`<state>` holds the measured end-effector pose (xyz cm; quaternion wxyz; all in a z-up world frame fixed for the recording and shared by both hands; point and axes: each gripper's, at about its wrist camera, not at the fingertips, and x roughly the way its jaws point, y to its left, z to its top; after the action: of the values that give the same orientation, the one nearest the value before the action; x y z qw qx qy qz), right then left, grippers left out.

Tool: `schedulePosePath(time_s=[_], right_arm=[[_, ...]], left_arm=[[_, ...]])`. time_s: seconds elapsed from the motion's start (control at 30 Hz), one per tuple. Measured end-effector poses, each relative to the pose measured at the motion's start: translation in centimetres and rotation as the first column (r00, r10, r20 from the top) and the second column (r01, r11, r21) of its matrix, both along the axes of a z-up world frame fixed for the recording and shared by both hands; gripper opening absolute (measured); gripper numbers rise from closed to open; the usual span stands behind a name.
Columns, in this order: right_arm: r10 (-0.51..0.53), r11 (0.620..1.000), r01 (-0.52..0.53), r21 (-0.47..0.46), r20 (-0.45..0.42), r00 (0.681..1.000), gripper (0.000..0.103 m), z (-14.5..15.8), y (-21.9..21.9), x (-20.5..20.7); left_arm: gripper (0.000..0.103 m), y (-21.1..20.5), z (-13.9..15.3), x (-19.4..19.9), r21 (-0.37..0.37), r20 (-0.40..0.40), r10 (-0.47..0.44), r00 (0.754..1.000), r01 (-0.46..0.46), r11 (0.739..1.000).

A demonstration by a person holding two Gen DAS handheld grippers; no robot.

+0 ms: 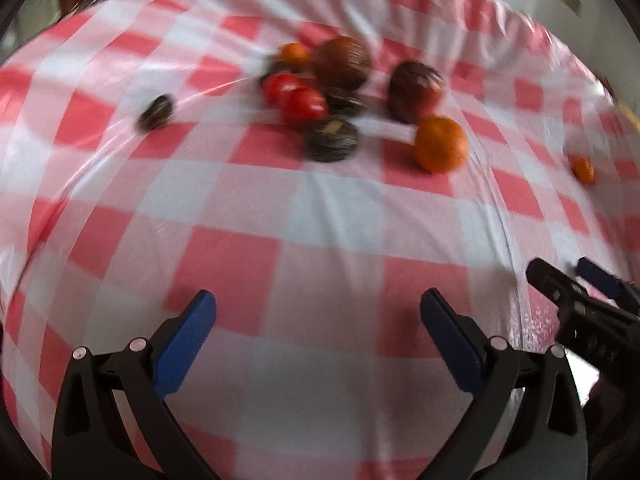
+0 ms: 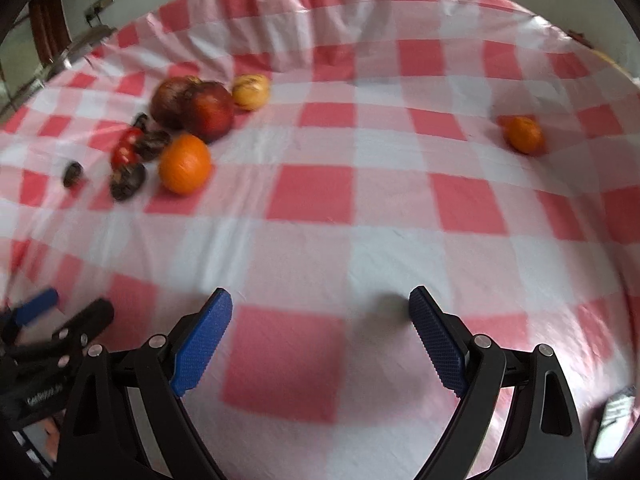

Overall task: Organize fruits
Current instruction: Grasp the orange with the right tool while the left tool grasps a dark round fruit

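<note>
Both grippers, left gripper (image 1: 318,312) and right gripper (image 2: 320,308), are hovering over the checked tablecloth (image 2: 320,208) on the table, jaws spread wide and gripping nothing. Fruits are clustering far ahead: tomatoes (image 1: 298,98), large orange (image 2: 185,164), while a small orange (image 2: 524,135) is lying well apart.

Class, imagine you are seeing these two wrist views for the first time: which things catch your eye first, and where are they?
The red-and-white checked tablecloth fills both views. A huddle of round fruits sits far left in the right wrist view, led by a bright orange citrus fruit beside a dark red apple-like fruit; one small orange fruit lies alone far right. Both grippers, left and right, hang open and empty.
</note>
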<state>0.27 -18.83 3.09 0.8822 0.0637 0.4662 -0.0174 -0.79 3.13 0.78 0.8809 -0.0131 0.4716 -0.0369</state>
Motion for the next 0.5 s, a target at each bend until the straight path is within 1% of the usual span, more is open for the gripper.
schedulePosePath(time_s=[0.07, 0.1, 0.2, 0.27, 0.3, 0.4, 0.43, 0.47, 0.5], right_arm=[[0.014, 0.999, -0.015, 0.048, 0.006, 1.0, 0.087, 0.0, 0.6, 2.0], [0.021, 0.998, -0.021, 0.057, 0.011, 1.0, 0.087, 0.0, 0.8, 2.5], [0.081, 0.99, -0.083, 0.117, 0.019, 0.996, 0.087, -0.2, 2.5, 5.6], [0.115, 0.985, -0.118, 0.123, 0.027, 0.993, 0.086, -0.2, 3.6, 6.7], [0.148, 0.981, -0.152, 0.124, 0.04, 0.988, 0.084, -0.2, 4.5, 7.4], [0.191, 0.977, -0.197, 0.087, 0.068, 0.979, 0.072, -0.1, 6.0, 8.6], [0.2, 0.976, -0.205, 0.075, 0.071, 0.977, 0.065, -0.1, 6.2, 8.8], [0.218, 0.973, -0.222, 0.065, 0.066, 0.974, 0.056, -0.3, 6.5, 9.2], [0.232, 0.97, -0.235, 0.066, 0.055, 0.971, 0.051, -0.6, 6.5, 9.2]], left_arm=[[0.102, 1.8, -0.1, 0.3, -0.004, -0.001, 0.06, 0.998, -0.06, 0.998], [0.102, 2.4, -0.1, 0.6, -0.008, -0.001, 0.083, 0.997, -0.083, 0.997], [0.102, 4.2, -0.1, 1.0, -0.022, 0.003, 0.136, 0.991, -0.136, 0.99], [0.102, 5.0, 0.0, 1.2, -0.021, 0.015, 0.159, 0.987, -0.159, 0.987], [0.102, 5.1, 0.2, 1.3, -0.02, 0.026, 0.164, 0.986, -0.164, 0.986], [0.102, 5.0, 0.5, 1.9, -0.009, 0.052, 0.166, 0.985, -0.166, 0.986], [0.102, 4.7, 0.6, 2.3, -0.008, 0.057, 0.159, 0.986, -0.159, 0.987], [0.102, 4.4, 0.7, 2.7, -0.009, 0.059, 0.151, 0.987, -0.151, 0.989], [0.102, 4.0, 0.7, 3.0, -0.012, 0.061, 0.144, 0.988, -0.144, 0.99]])
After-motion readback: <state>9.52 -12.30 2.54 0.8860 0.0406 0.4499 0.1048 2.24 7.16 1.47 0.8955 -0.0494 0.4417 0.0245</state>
